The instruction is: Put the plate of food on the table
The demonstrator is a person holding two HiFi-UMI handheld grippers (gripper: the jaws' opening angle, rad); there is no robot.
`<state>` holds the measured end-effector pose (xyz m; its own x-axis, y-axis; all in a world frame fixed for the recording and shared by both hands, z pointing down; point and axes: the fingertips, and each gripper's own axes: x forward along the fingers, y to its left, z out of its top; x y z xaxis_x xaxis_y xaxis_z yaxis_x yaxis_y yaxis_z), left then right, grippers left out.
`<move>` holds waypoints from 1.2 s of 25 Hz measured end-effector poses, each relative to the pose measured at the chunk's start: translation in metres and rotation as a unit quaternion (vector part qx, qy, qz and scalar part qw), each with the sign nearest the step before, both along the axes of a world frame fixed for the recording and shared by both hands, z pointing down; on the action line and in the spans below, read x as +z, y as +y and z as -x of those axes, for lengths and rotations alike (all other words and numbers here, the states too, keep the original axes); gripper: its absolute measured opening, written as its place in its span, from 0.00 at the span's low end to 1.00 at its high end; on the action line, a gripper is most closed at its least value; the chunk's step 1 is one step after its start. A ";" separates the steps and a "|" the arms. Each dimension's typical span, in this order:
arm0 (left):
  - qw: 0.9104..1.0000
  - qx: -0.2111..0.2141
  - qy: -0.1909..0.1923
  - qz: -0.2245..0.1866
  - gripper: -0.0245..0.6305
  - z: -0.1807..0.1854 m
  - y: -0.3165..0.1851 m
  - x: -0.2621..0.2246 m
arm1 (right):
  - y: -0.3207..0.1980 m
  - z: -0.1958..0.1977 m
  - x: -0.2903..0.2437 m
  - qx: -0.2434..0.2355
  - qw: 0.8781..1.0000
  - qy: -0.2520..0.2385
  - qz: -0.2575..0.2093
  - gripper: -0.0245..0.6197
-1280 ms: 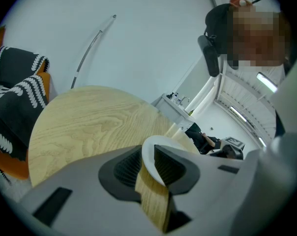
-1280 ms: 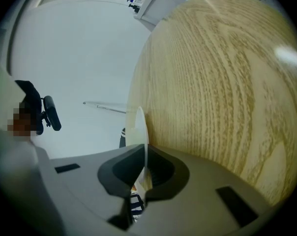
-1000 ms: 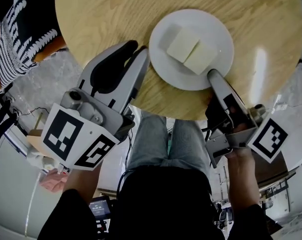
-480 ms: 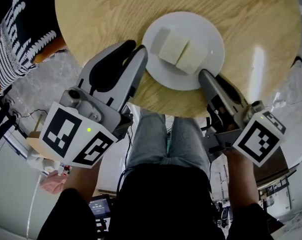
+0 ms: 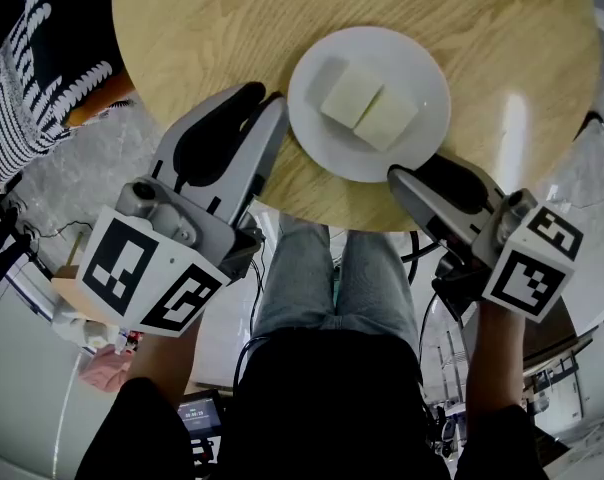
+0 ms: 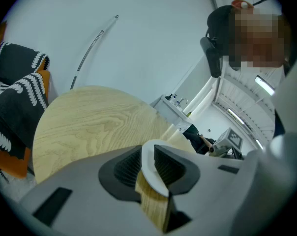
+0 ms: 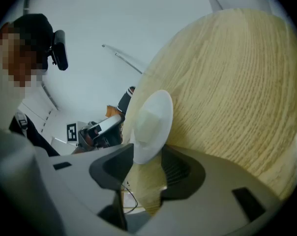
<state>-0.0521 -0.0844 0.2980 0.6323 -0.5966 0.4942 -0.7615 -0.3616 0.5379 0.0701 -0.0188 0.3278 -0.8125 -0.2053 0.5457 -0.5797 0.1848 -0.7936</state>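
Note:
A white plate point(image 5: 427, 63) with two pale blocks of food point(image 5: 370, 106) rests on the round wooden table point(image 5: 212, 28), close to its near edge. My left gripper point(image 5: 270, 100) is at the plate's left rim. In the left gripper view that rim point(image 6: 151, 167) fills the gap between the pads, so my left gripper point(image 6: 149, 154) is shut on it. My right gripper point(image 5: 400, 175) sits at the near rim and its jaws are opening. The right gripper view shows the plate point(image 7: 164, 101) edge between the jaws of my right gripper point(image 7: 147, 156) with gaps on both sides.
A black-and-white patterned cushion on an orange seat point(image 5: 32, 63) stands left of the table, also in the left gripper view point(image 6: 15, 95). The person's jeans-clad legs point(image 5: 352, 278) are right under the table's near edge. Bare tabletop point(image 7: 237, 82) stretches beyond the plate.
The plate slid a little left and farther from the edge. The right gripper drew back to the near rim and its jaws spread apart. The left gripper hardly moved.

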 end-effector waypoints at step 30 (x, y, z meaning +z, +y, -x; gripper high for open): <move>0.999 0.013 -0.007 -0.049 0.18 -0.012 0.005 -0.052 | 0.003 -0.023 0.001 0.011 0.997 0.072 -0.027 0.16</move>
